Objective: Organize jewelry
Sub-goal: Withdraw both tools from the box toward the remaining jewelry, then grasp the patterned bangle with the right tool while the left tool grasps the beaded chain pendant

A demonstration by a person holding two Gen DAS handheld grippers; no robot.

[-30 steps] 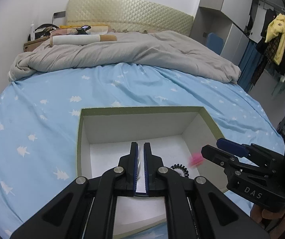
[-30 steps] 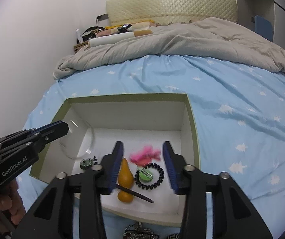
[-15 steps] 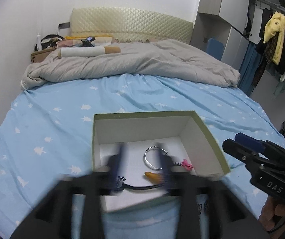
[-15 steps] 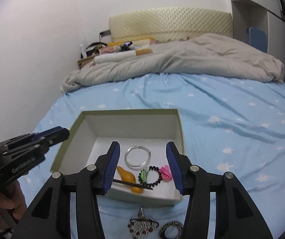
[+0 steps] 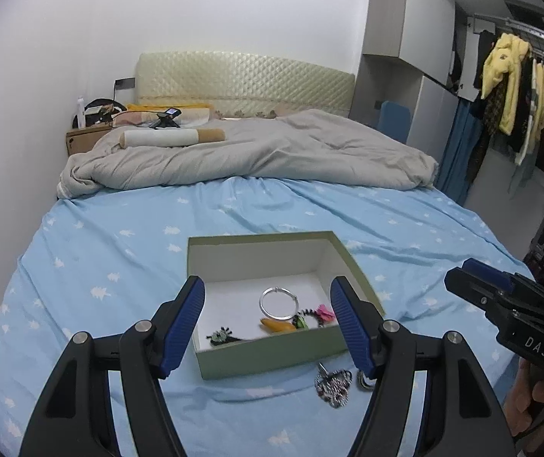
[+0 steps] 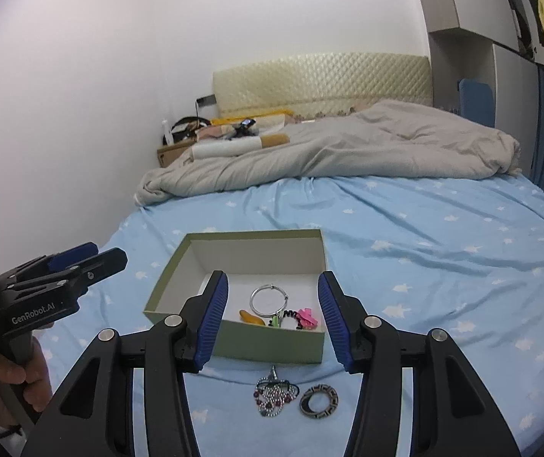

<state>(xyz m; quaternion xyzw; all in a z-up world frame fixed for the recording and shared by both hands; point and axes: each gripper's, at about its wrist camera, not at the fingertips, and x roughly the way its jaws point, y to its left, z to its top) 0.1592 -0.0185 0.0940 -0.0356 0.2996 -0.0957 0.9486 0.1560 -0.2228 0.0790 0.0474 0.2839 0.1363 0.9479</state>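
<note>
Left claw [image 5: 268,318] opening, empty — box [image 5: 272,356] lengthwise ahead.

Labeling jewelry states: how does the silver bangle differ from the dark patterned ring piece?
Place: the silver bangle lies inside the green box; the dark patterned ring lies on the blue sheet in front of the box, beside a beaded pendant.
Look: the bangle is a thin, shiny hoop; the ring is a broad, dark band with a pattern.
Size: the bangle looks wider across.
Shared: both are round, lie flat, and neither gripper touches them.
</note>
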